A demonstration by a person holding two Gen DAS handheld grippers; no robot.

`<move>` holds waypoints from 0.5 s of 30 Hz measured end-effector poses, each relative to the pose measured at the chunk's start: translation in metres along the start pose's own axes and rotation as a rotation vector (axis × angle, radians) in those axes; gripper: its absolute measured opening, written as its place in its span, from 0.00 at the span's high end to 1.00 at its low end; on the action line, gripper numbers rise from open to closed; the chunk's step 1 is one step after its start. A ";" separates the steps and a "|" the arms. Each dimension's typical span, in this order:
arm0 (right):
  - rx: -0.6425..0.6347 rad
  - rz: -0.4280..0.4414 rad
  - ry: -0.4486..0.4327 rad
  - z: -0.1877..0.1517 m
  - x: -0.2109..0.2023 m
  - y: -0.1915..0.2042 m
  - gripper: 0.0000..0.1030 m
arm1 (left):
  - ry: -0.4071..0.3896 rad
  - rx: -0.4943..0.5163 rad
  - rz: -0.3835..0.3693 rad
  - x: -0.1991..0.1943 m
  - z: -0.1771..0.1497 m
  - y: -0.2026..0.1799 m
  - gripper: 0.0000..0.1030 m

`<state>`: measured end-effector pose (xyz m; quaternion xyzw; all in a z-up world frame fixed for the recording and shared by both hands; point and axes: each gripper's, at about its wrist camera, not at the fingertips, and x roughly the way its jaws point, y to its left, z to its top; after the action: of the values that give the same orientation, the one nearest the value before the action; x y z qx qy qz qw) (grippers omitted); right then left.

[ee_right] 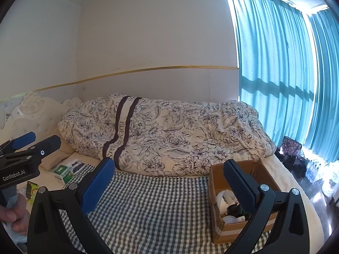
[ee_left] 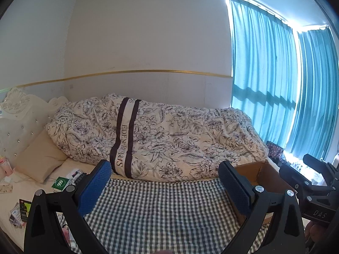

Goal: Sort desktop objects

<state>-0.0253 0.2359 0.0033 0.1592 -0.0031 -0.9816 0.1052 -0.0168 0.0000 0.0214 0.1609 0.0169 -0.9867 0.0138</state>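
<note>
Both claws up over the checked cloth (ee_right: pixel 152 209), a grey-and-white gingham spread on a bed.

Left gripper (ee_left: pixel 167 188): blue pads wide apart, nothing between them, just cloth showing thru the gap. Same for right gripper (ee_right: pixel 169 186): spread wide, empty.

Cardboard box (ee_right: pixel 216 182): brown, open-topped, flaps up, pale tape band low on the front wall. Sits on the cloth's right edge, touching it. Inside: white crumpled stuff, a white round lid or cup, sth dark; can't tell more, partly hidden by the right claw's finger. In left wrist view only the box's far corner and inner wall visible.

Off the cloth's left edge, on the cream sheet, loose items:
- green box (ee_right: pixel 62 170) w/ white "999" print, lying flat just beside the cloth's far-left corner
- dark printed pack (ee_right: pixel 77 166) touching it, closer to the cloth
- small green/black packet (ee_right: pixel 31 187) further left of the cloth
- in left wrist view, a few more cards & packets (ee_left: pixel 19 211) scattered well left of the cloth; a pink item near its near-left corner, too hidden to name

Behind the cloth's far edge: floral duvet (ee_right: pixel 169 131) w/ dark stripes, bunched in a long heap. Beige pillow (ee_left: pixel 40 156) far-left of the cloth.

A hand (ee_right: pixel 14 216) on the left gripper's handle, seen in right wrist view.
</note>
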 end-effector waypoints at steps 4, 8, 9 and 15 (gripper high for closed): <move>-0.011 0.014 0.009 -0.004 0.003 0.011 0.00 | 0.005 -0.004 0.019 -0.002 -0.003 0.007 0.00; -0.013 0.023 0.021 -0.008 0.007 0.017 0.00 | 0.015 -0.004 0.028 -0.001 -0.007 0.013 0.00; -0.015 0.024 0.024 -0.009 0.008 0.018 0.00 | 0.017 -0.005 0.028 -0.001 -0.008 0.013 0.00; -0.013 0.024 0.032 -0.011 0.010 0.017 0.00 | 0.025 -0.003 0.029 0.003 -0.010 0.013 0.00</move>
<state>-0.0274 0.2174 -0.0092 0.1743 0.0029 -0.9776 0.1180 -0.0162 -0.0129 0.0108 0.1734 0.0162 -0.9843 0.0280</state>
